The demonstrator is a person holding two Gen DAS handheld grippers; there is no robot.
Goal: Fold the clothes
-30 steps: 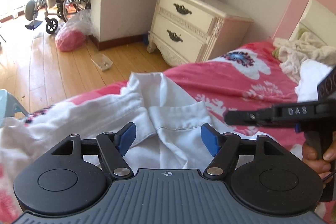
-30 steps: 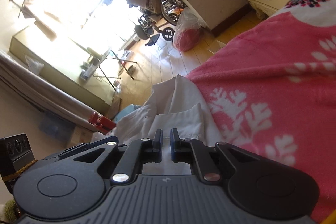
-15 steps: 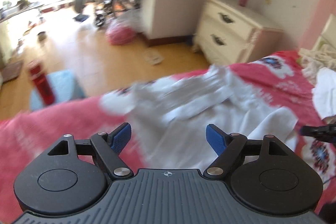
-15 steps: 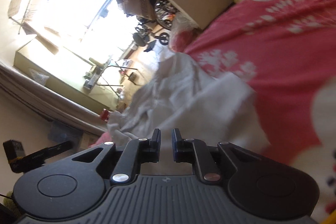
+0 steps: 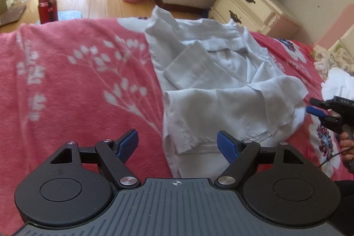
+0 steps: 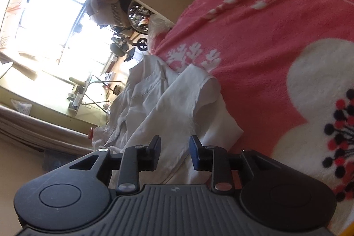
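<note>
Shirt (image 5: pixel 223 90) first: it lies rumpled and half folded on the bed, white on a pink flowered blanket (image 5: pixel 84 81). The left tool (image 5: pixel 178 143) hovers wide open over the near hem, gripping nothing. The right tool (image 6: pixel 174 150) has just been opening, cloth lying below its parted jaws, not pinched. Best to take the hem at both corners, lift together and lay it flat. Beyond stand a cream dresser (image 5: pixel 250 6), wood floor, a red bottle (image 5: pixel 47 5) and a wheelchair.
</note>
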